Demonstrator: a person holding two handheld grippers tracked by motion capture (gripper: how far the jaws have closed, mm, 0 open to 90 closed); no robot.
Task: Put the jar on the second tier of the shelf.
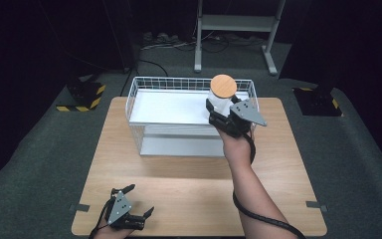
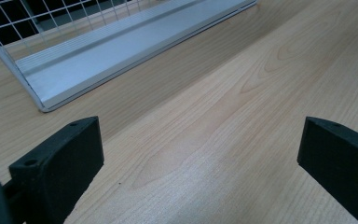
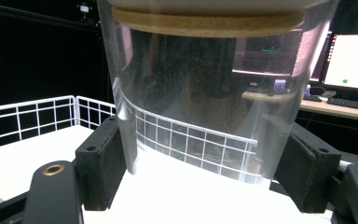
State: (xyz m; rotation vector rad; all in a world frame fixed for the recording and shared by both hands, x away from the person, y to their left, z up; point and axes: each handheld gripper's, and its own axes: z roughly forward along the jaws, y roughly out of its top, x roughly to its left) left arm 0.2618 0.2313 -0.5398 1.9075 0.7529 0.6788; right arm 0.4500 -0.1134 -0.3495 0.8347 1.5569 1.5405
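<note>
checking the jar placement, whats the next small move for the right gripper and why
Probably lower it a little. The right gripper is shut on the clear jar with the wooden lid, over the top shelf of the white wire rack. The jar's base seems just above the shelf, so set it down before releasing.

Jar (image 1: 222, 94) over rack (image 1: 144, 90) top shelf, right end; rack at table (image 1: 189, 194) rear; left hand-held gripper (image 1: 135, 207) front-left.

No text, label, brand, number or sign can be read on the jar (image 3: 200, 93), the basket (image 1: 144, 84), the tabletop (image 1: 189, 199), or the far screens (image 3: 352, 63), whose contents are too small to make out.
</note>
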